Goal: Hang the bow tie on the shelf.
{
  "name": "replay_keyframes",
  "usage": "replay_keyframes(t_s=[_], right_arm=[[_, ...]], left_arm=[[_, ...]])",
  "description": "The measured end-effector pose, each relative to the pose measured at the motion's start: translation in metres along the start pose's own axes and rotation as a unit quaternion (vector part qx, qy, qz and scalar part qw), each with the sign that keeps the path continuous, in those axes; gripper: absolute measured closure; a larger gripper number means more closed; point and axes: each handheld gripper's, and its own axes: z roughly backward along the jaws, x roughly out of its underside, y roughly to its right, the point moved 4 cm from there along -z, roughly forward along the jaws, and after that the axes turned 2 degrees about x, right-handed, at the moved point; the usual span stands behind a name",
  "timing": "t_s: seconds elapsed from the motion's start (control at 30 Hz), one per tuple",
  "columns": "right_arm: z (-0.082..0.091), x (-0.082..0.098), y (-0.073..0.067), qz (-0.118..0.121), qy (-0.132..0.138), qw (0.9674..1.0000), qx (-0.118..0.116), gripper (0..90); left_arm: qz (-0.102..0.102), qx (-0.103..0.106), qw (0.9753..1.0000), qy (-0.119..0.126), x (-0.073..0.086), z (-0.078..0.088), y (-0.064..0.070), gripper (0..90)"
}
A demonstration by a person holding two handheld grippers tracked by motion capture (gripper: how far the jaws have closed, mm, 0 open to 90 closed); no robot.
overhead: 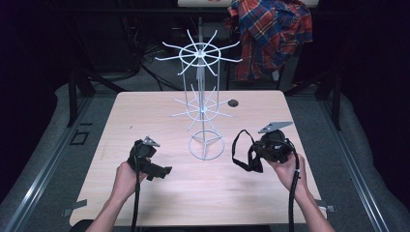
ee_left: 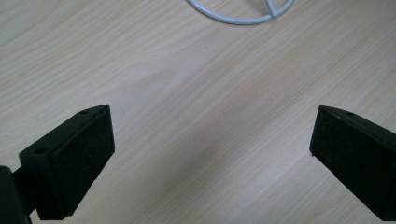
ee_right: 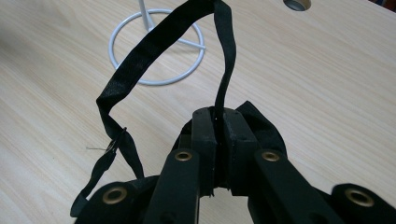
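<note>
Right gripper [ee_right: 215, 135] jaws clamped on black strap [ee_right: 140, 60], loop held up just right of wire rack [overhead: 203, 96] base, low over surface [overhead: 145, 111]. Left gripper [ee_left: 212, 149] jaws wide, empty, idle left of base. Pickup done; judged left: lift strap, hang on rack hook. All hooks bare

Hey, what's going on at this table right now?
A person works at a wooden table with a gripper in each hand. The right gripper is shut on a black strap, whose loop stands up beside the white wire rack. The left gripper is open above bare wood, near the rack's ring base. Nothing hangs on the rack's hooks yet.
</note>
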Motion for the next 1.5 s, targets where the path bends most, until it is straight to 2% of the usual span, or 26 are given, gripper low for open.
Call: replay_keyframes(t_s=[0.23, 0.47, 0.57, 0.8, 1.13, 1.5], right_arm=[[0.005, -0.009, 0.007, -0.01, 0.01, 0.9999, 0.008, 84.7], [0.009, -0.028, 0.01, -0.021, 0.038, 0.999, 0.01, 84.7], [0.007, -0.035, 0.01, -0.031, 0.052, 0.9981, 0.005, 84.7], [0.003, -0.048, 0.007, -0.022, 0.063, 0.9977, 0.003, 84.7], [0.018, -0.047, 0.021, -0.043, 0.091, 0.9949, -0.008, 84.8], [0.023, -0.046, 0.018, -0.036, 0.089, 0.9953, -0.013, 84.8]], left_arm=[[-0.002, 0.0, 1.0, 0.0, -0.003, -0.001, -0.001, 0.0], [-0.009, 0.002, 1.0, -0.001, -0.004, -0.002, 0.001, 0.0], [-0.004, 0.0, 1.0, 0.004, -0.004, 0.0, 0.0, 0.0], [0.001, -0.004, 1.0, 0.0, 0.003, 0.002, -0.003, 0.0], [0.015, -0.013, 0.9998, 0.005, 0.012, 0.009, -0.008, 0.0], [0.015, -0.011, 0.9998, 0.003, 0.014, 0.011, -0.009, 0.0]])
